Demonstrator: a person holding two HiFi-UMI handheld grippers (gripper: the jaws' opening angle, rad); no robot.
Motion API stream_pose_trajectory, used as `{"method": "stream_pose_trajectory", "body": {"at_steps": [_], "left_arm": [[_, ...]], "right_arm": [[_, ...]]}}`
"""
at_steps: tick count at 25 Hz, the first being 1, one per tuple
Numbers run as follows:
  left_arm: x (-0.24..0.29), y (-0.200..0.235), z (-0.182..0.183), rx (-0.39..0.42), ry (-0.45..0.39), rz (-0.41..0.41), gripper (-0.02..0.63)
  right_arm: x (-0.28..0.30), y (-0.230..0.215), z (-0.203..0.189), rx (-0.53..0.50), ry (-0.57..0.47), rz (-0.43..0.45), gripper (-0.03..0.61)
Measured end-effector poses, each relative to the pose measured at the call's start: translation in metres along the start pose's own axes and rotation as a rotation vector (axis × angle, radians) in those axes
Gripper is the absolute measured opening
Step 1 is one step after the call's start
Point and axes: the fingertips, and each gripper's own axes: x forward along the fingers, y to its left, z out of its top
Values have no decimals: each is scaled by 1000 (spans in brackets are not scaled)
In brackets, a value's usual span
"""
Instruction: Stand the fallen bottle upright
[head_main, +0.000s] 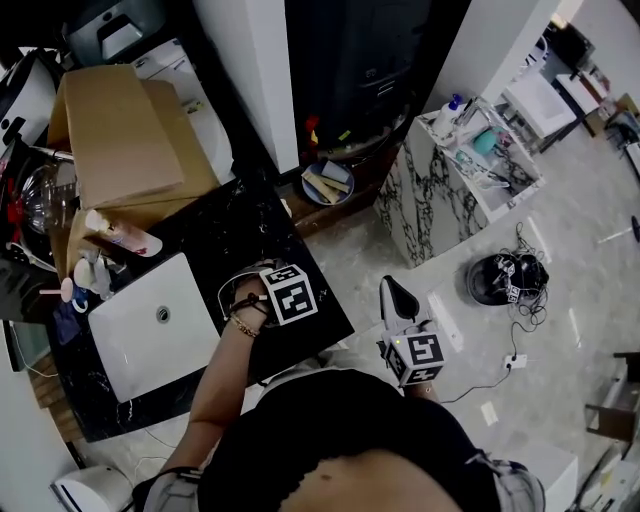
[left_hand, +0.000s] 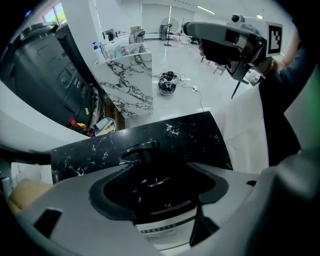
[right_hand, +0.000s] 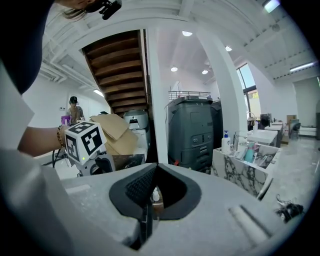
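Left gripper (left_hand: 160, 179) gripping the fallen bottle (left_hand: 165, 227), jaws part-closed on it
It lies on the black counter (left_hand: 190, 135) straight below, long axis 6-to-12 o'clock (pump at 12); the right gripper (right_hand: 154, 172), closed and empty, is farther off.

Black marble counter (head_main: 212, 238), pale floor (head_main: 580, 240)

On the counter (head_main: 215, 235), the sink (head_main: 150, 325) lies at 8 o'clock, the cardboard box (head_main: 120, 135) at 10, and the pump bottle (left_hand: 165, 227) right of the sink. The marble island (head_main: 430, 200) stands at 2.
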Motion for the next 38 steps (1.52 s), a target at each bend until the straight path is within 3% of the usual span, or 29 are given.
{"method": "stream_pose_trajectory", "body": {"at_steps": [5,10,11,17,20,26,38], "left_arm": [[21,2,0,-6,28,-22,321],[16,-1,6,23,-39,-17,283],[12,0,7,3,-72,-6,229],[-4,9,-3,-174,-183,51,225],[-28,24,-9,-292,-321,117,219],[-62,38,-38,-510,-499,205,212],[-98,67,-70,-754,-825,585,207]], "right_arm": [[3,8,3,-5,-11,21,3],[2,11,0,-14,-7,36,5],[2,12,1,-14,-7,37,3],[5,22,4,-27,-15,66,5],[7,28,3,-43,-6,91,3],[14,41,-1,-59,12,134,4],[25,60,-2,-91,33,185,3]]}}
